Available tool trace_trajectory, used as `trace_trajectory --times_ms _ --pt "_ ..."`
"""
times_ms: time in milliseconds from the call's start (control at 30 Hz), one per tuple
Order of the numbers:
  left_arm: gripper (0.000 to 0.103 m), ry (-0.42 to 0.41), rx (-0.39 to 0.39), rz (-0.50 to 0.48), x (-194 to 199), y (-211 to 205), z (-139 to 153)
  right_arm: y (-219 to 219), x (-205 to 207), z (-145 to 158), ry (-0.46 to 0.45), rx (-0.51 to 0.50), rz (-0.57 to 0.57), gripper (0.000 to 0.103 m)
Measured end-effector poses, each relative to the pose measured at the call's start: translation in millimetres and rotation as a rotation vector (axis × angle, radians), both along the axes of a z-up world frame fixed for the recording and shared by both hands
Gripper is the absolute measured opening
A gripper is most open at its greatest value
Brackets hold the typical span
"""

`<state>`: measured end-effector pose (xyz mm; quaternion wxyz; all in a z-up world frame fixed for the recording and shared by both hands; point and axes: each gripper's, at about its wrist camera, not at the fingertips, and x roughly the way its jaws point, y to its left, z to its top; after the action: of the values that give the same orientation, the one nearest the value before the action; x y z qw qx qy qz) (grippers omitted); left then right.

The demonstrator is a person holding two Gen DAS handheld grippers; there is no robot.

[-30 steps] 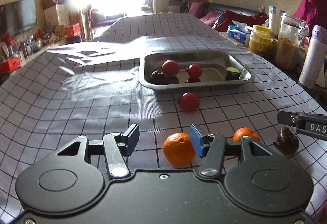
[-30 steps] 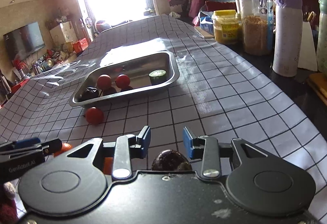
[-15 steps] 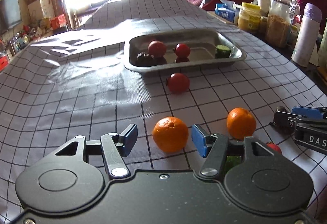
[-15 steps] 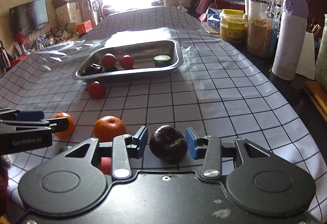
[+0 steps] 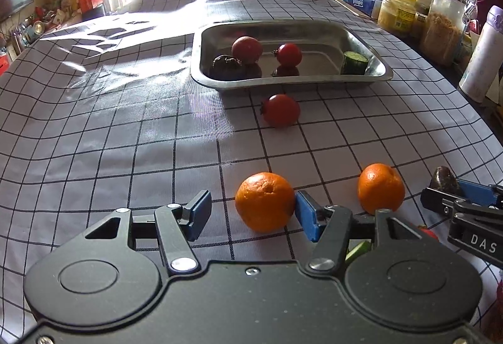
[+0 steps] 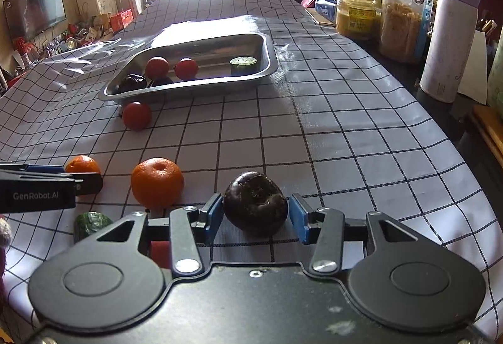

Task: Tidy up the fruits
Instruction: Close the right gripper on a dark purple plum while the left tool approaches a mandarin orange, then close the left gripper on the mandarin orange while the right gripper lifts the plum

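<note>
Straddling fruit, both tools gape: left tool (image 5: 250, 210) around orange (image 5: 265, 202), seemingly touching.

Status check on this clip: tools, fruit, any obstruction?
Left tool open, orange between its fingers. Right tool open around dark fruit. Tray ahead; a tomato sits before it.

Loose tomato (image 5: 280, 110) before tray (image 5: 367, 79)
</note>
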<state>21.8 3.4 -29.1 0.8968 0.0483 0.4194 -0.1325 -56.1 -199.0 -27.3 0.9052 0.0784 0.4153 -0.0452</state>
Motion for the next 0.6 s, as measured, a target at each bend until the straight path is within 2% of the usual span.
trace_trajectory --times_ms 200,300,367,600 --pt "0.062 0.018 0.007 0.004 3.7 -2.3 -1.7 -0.4 2.4 1.9 0.014 0.002 0.000 0.045" --pt "0.058 0.023 -0.007 0.000 3.7 -2.6 -1.3 -1.1 2.9 2.0 0.018 0.005 0.001 0.045" --pt "0.049 0.038 -0.029 -0.022 4.8 -3.0 -1.1 -1.1 3.4 2.1 0.020 0.005 0.002 0.045" --pt "0.048 0.074 -0.052 0.007 12.1 -1.6 1.9 -8.0 8.3 4.5 0.047 0.077 0.011 0.045"
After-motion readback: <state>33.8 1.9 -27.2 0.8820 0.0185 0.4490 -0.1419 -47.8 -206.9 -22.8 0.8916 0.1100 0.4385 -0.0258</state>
